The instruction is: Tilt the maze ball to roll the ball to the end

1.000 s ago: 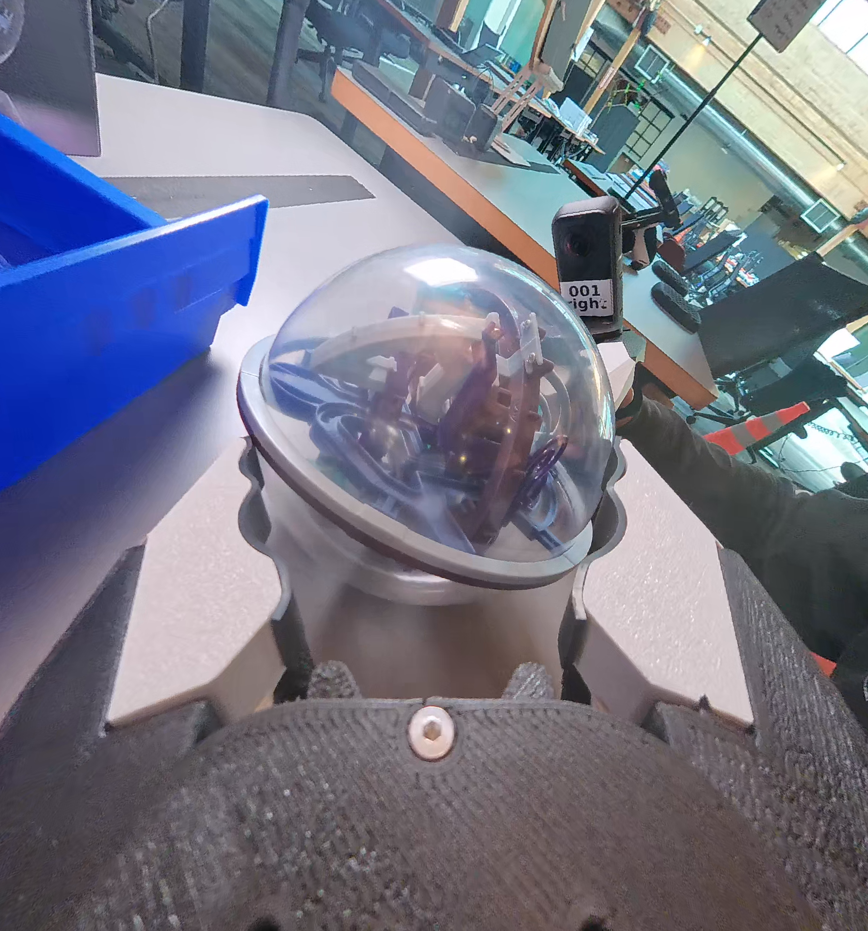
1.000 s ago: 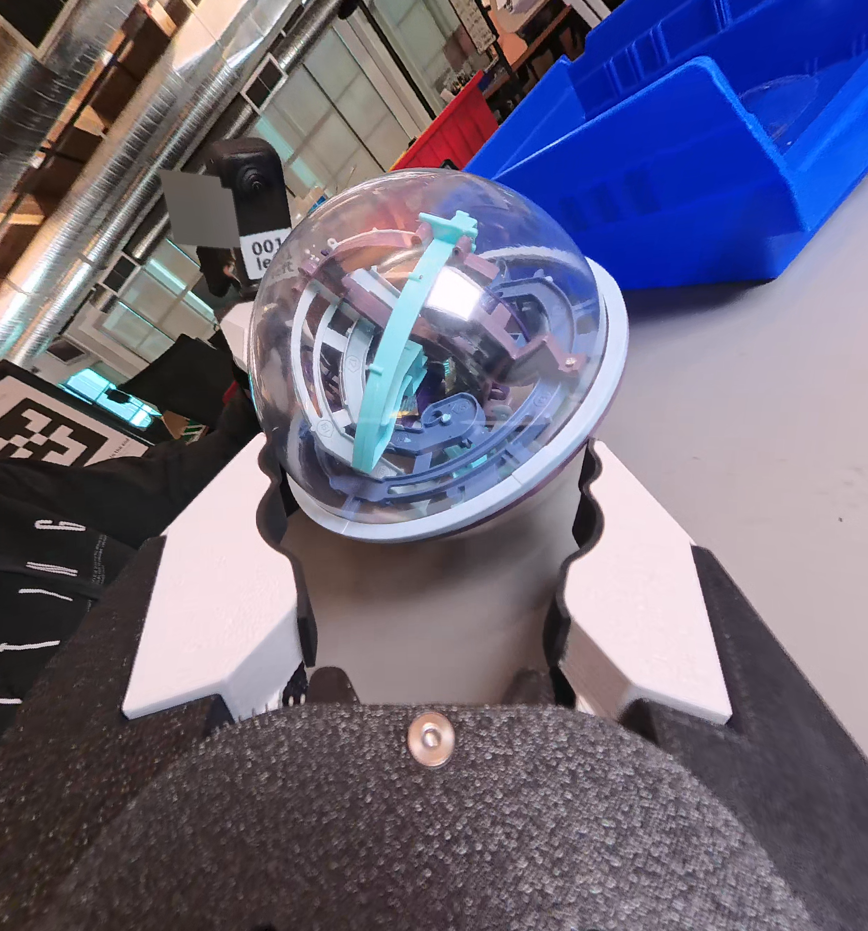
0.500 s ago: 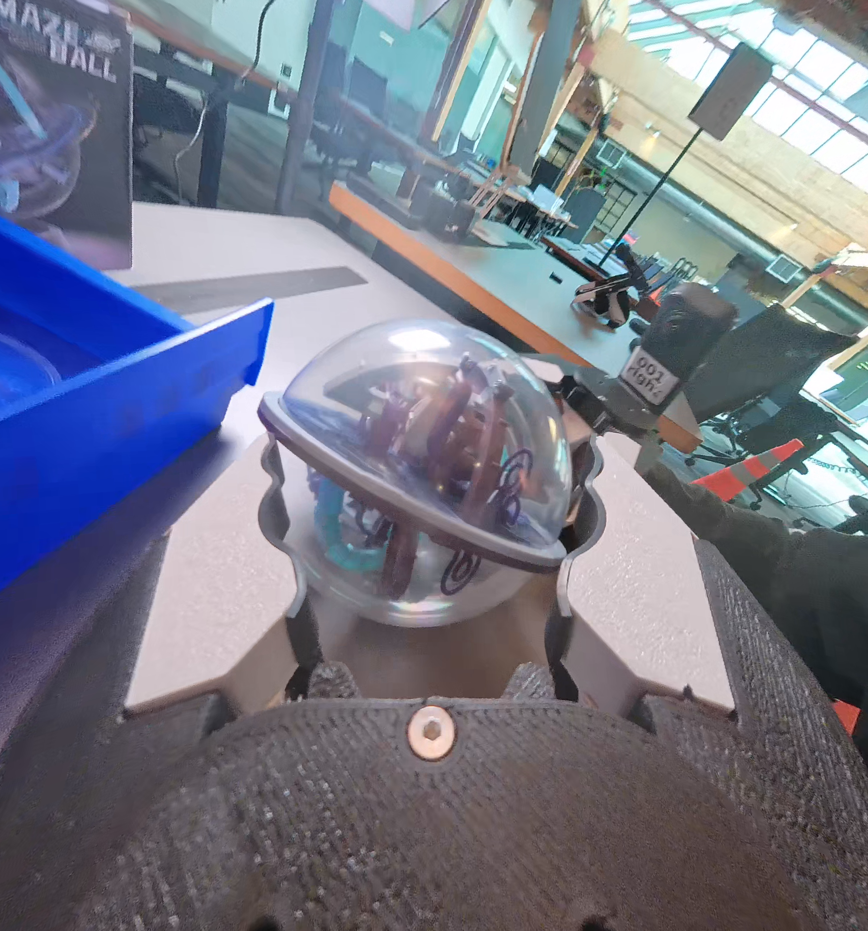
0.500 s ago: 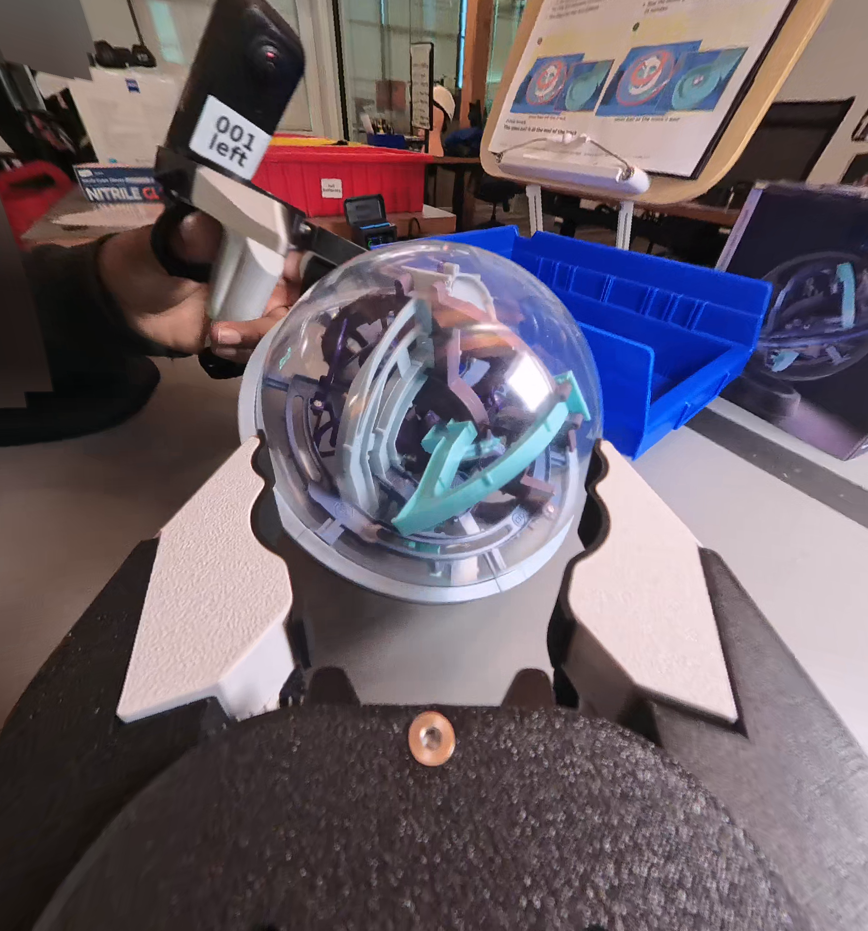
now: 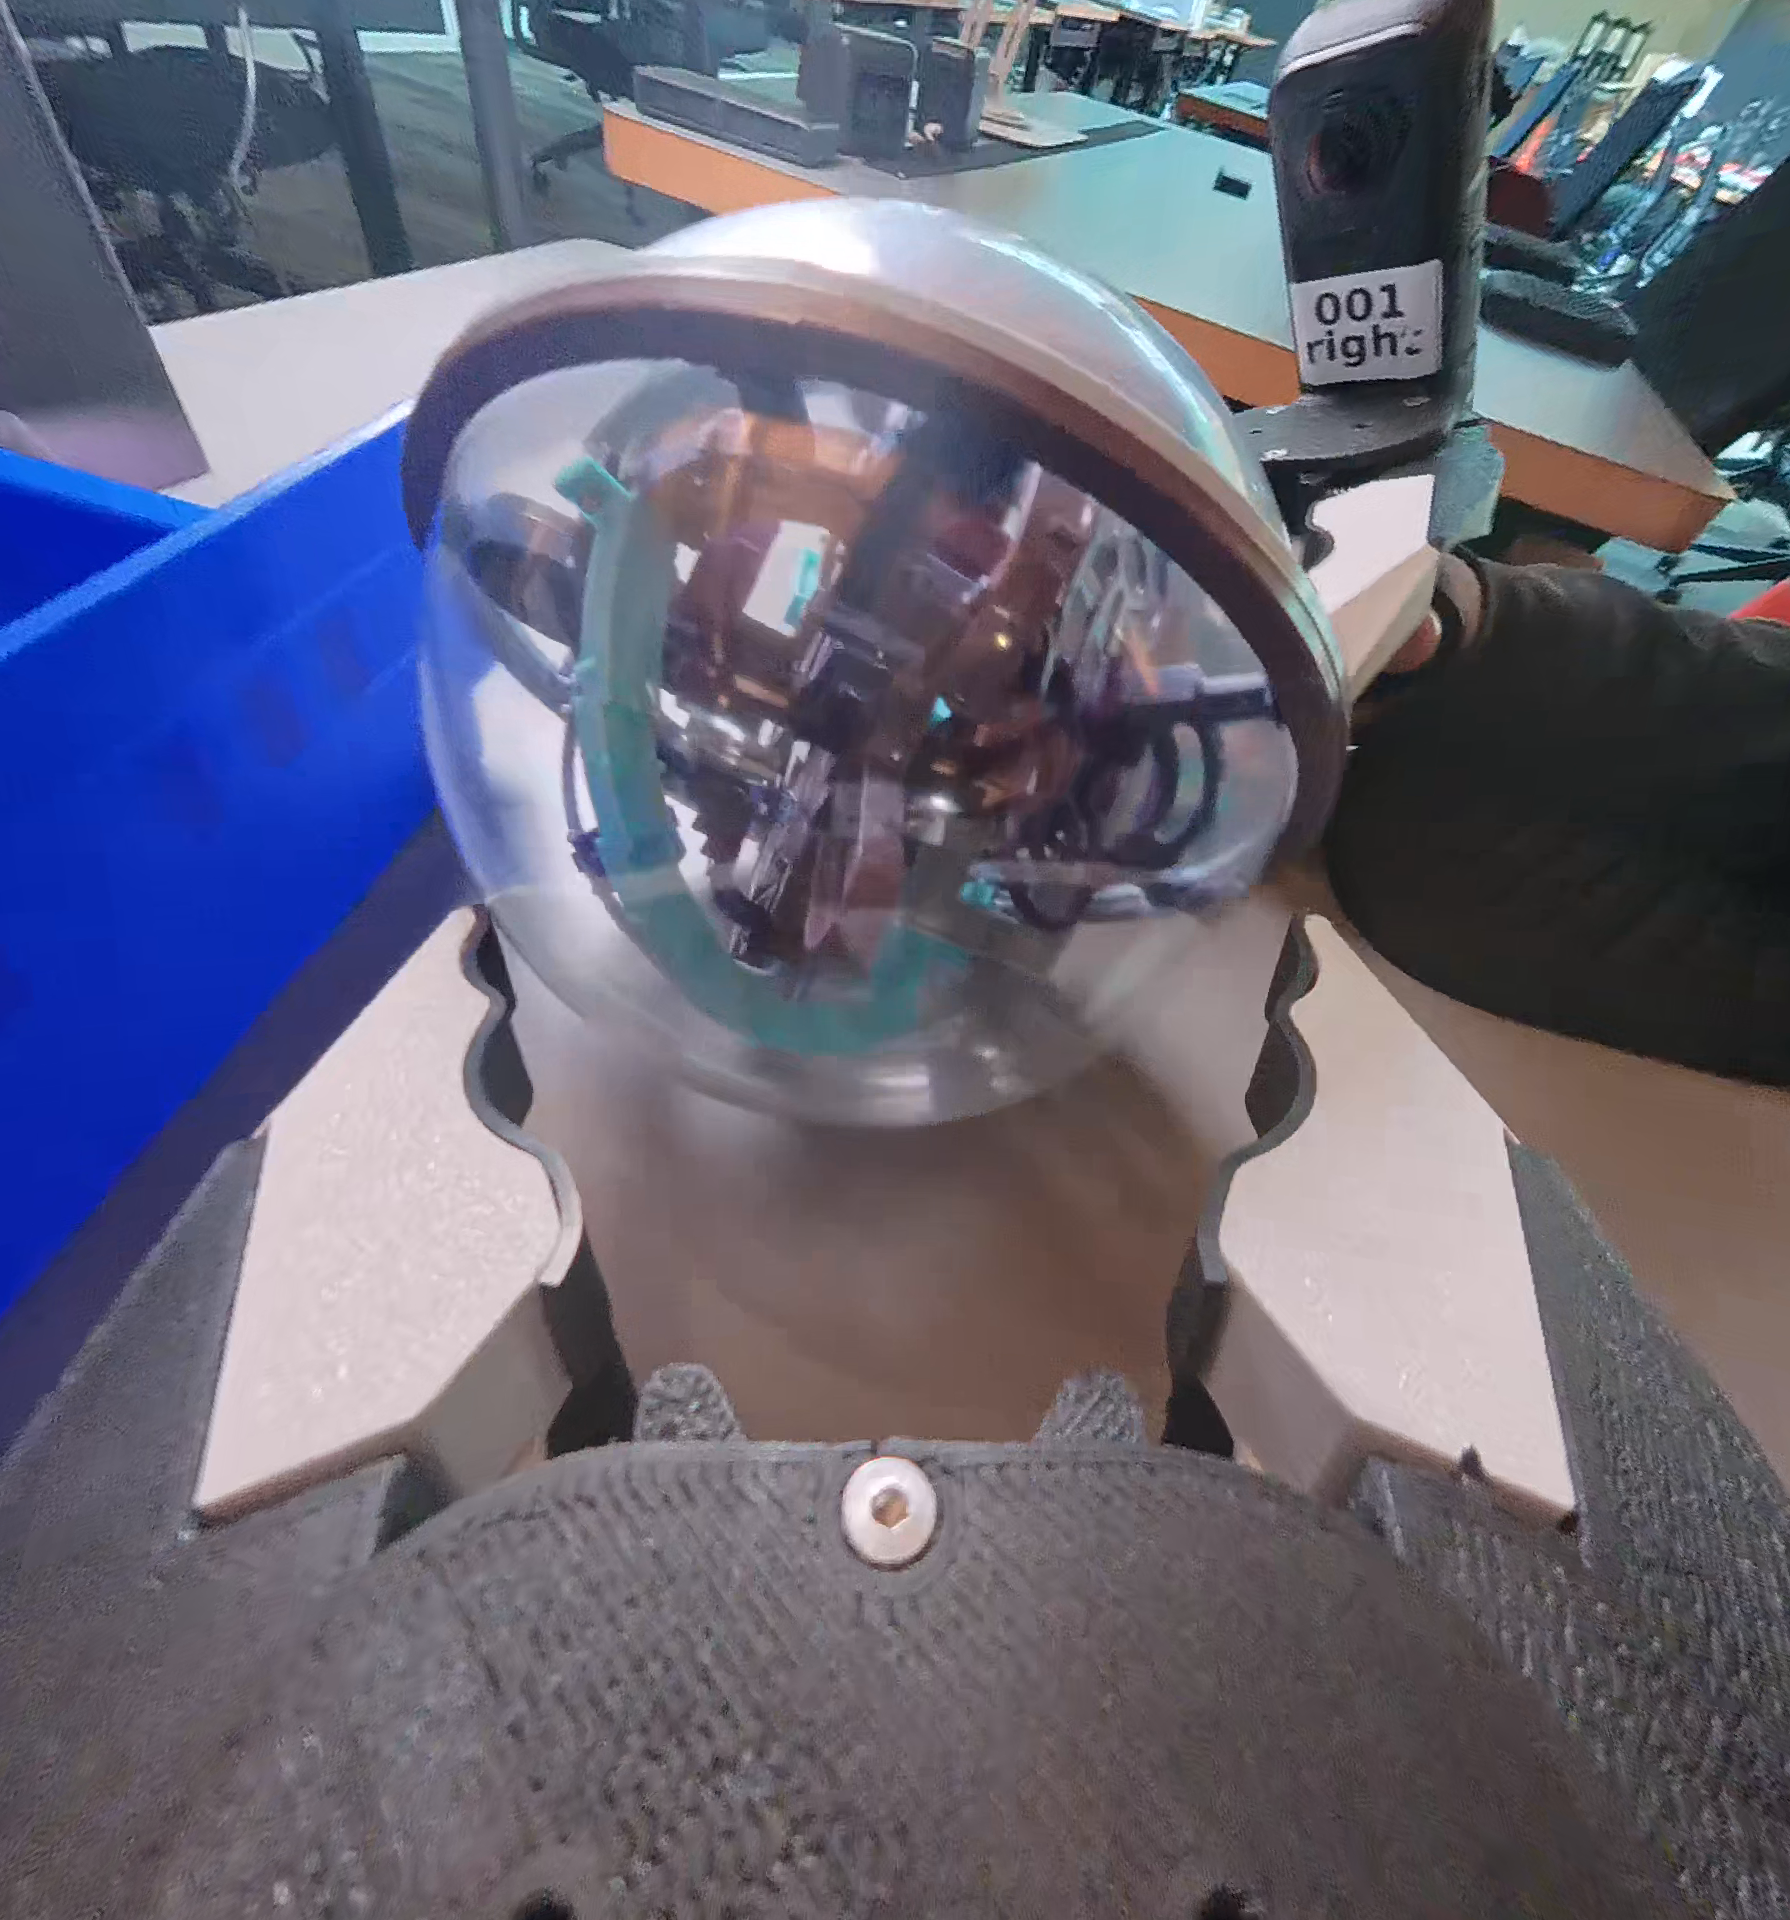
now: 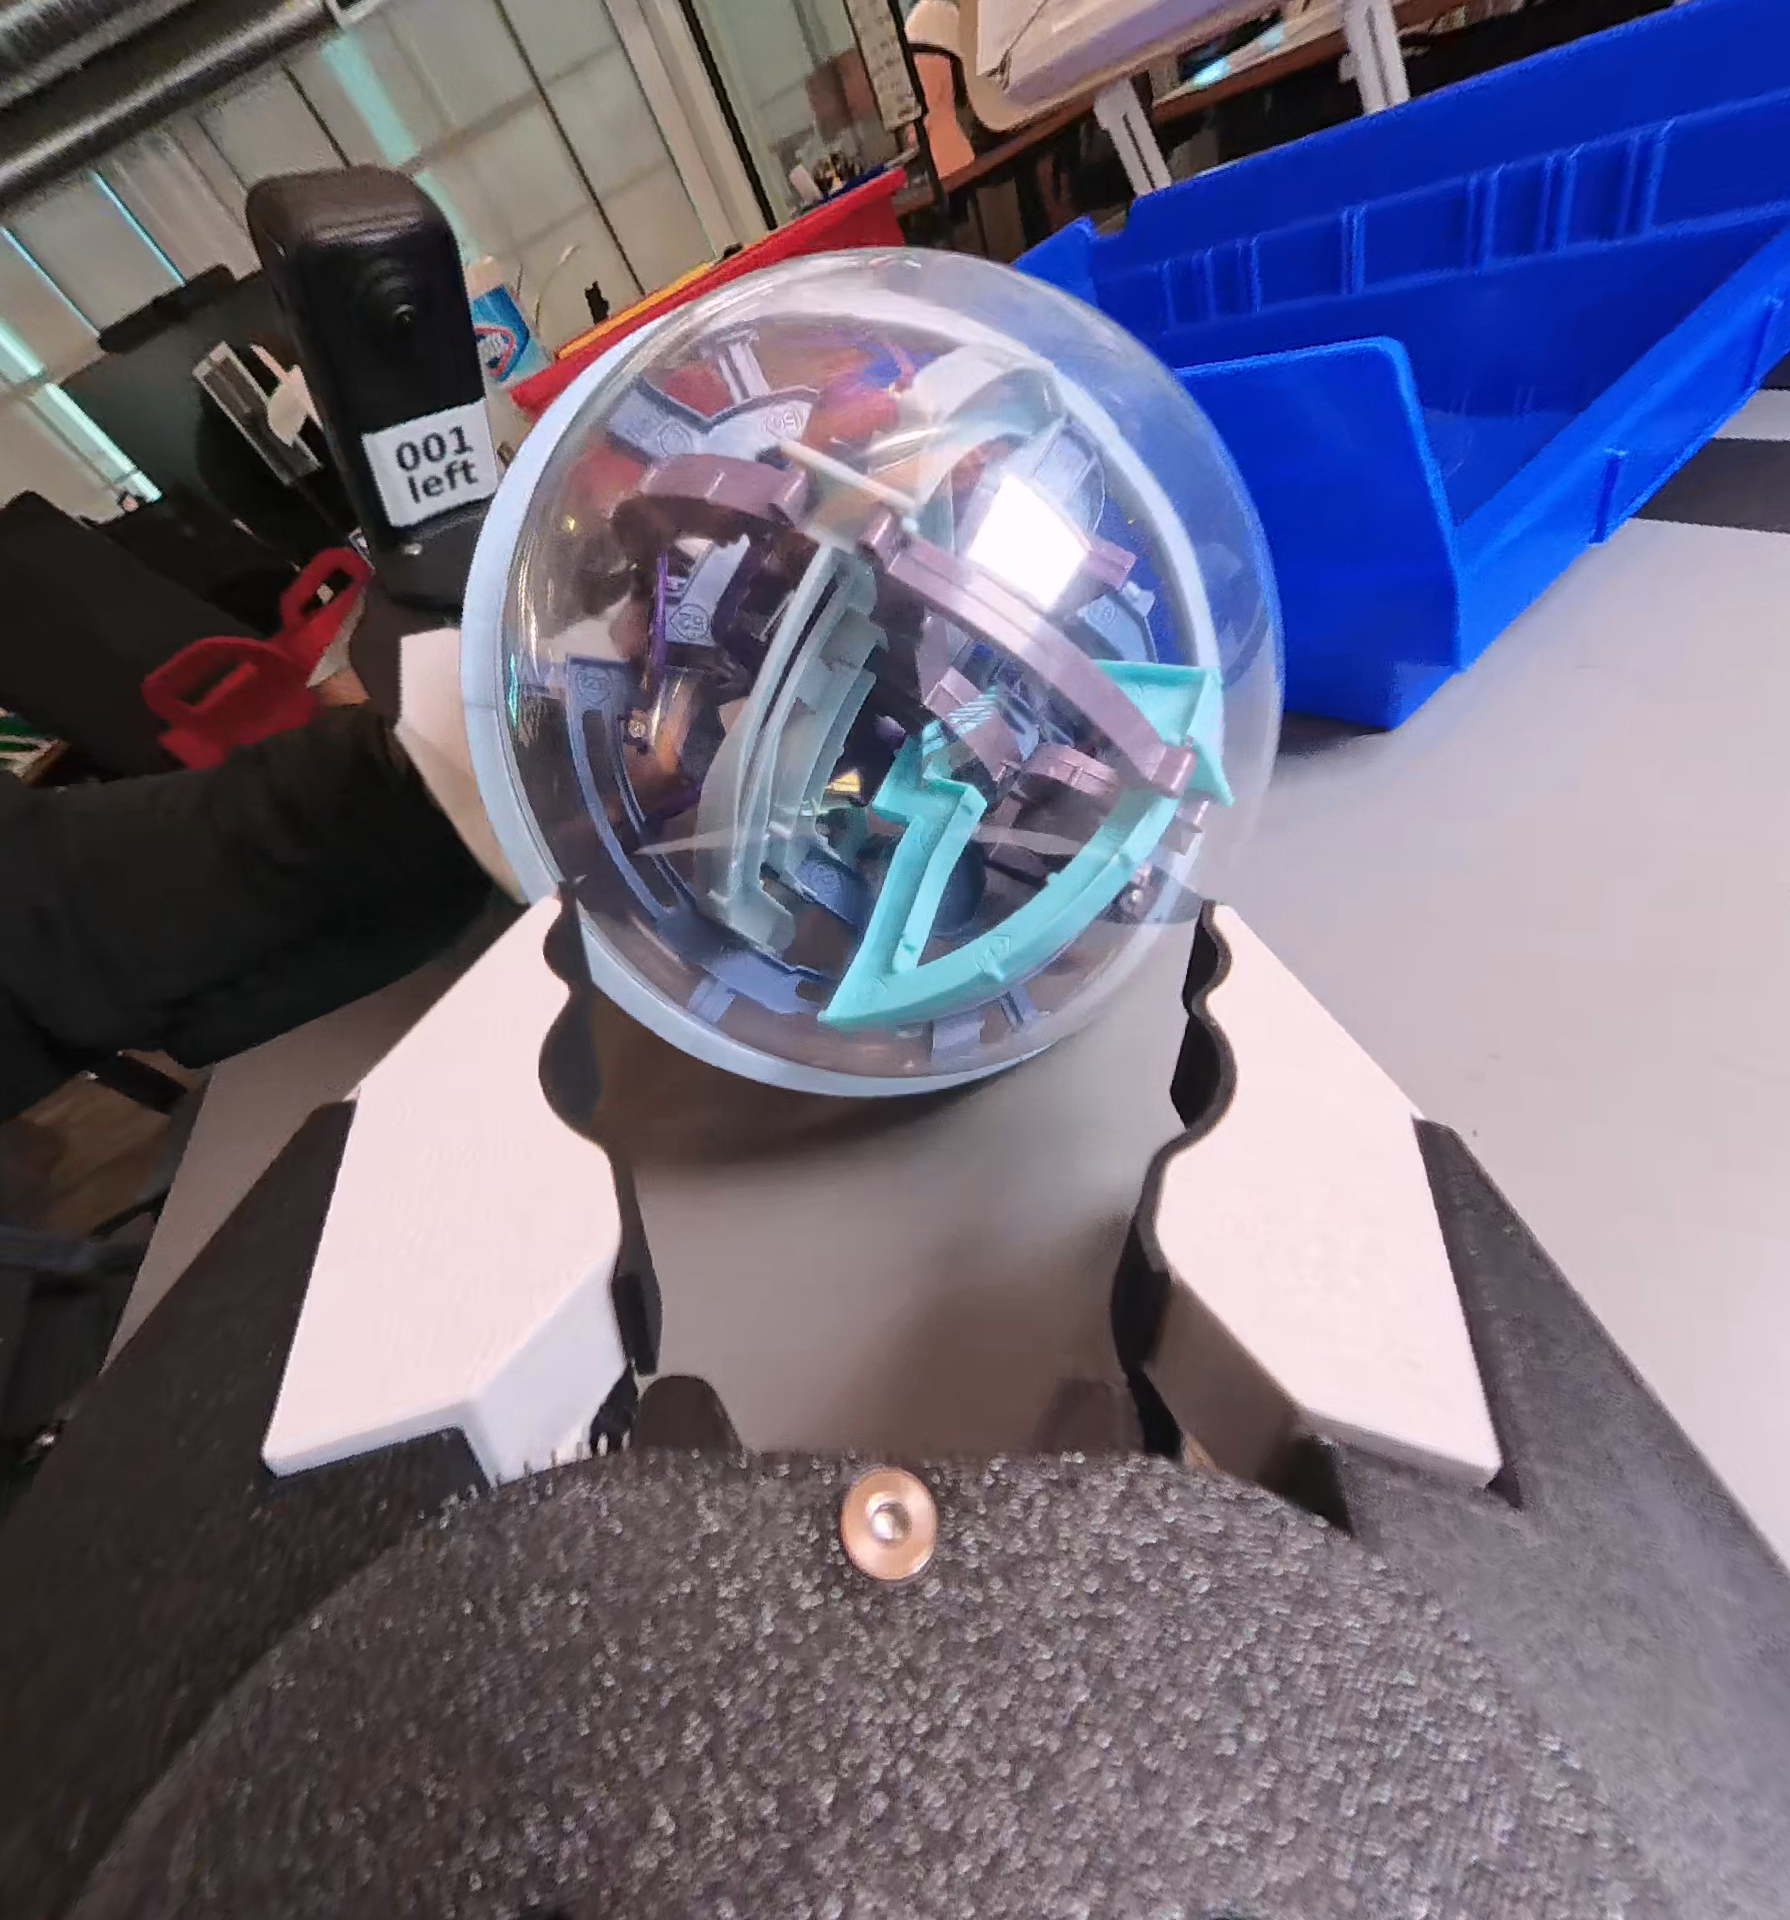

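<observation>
Having rolled over since half a second ago: showing the maze ball (image 5: 870, 644) with its rim ring now tilted high across the top in the left wrist view, no longer lying low across the middle.

Counting one maze ball, two grippers and two blue bins (image 6: 1390, 540).

Clamping the maze ball with the right gripper (image 6: 880, 925), jaws spread wide, both fingertips pressing on its lower sides. Reaching around the same ball from the opposite side with the left gripper (image 5: 886, 935), jaws set wider still, leaving a sliver of space at the right fingertip, so not gripping.

Sitting low over the grey table (image 6: 1545, 883), throwing a dark shadow beneath; not telling whether touching it. Staying near the blue bins but apart from them.

Not picking out the small inner ball among the teal, purple and grey tracks.
</observation>
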`<state>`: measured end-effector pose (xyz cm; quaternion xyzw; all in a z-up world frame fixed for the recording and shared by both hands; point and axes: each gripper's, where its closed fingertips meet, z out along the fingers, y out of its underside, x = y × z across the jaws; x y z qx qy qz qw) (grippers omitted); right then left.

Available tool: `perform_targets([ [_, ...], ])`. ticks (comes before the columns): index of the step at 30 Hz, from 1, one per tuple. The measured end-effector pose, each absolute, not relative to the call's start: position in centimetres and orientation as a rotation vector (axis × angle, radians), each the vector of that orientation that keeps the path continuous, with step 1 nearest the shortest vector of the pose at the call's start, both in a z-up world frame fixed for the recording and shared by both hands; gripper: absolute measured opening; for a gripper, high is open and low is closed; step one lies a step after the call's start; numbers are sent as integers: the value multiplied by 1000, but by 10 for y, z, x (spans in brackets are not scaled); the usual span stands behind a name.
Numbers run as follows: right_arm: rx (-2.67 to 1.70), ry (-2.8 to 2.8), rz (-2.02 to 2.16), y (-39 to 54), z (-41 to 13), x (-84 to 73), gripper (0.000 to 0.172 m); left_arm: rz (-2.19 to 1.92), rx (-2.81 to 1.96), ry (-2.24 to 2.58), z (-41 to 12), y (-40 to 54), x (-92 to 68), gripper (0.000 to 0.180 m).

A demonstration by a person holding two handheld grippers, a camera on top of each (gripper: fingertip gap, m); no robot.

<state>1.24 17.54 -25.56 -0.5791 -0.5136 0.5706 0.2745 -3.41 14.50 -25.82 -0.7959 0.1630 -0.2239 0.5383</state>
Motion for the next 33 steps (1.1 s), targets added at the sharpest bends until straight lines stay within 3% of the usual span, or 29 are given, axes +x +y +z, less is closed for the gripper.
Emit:
perform_targets([
  [8,-1483,-1653,1459,140,-271,18,101,-769,-1793,248,-235,136,-53,138],
  [13,-1319,-1910,1465,103,-278,31,77,-898,-1706,138,-220,133,-71,133],
  [15,-1305,-1910,1433,108,-277,32,75,-907,-1696,124,-219,133,-75,131],
  [19,-1349,-1680,1425,140,-260,21,93,-912,-1661,118,-212,131,-80,129],
  [24,-1323,-1431,1439,172,-233,2,114,-870,-1755,190,-225,126,-75,145],
  [33,-1185,-1507,1444,155,-220,-6,125,-782,-1706,335,-205,139,-44,130],
])
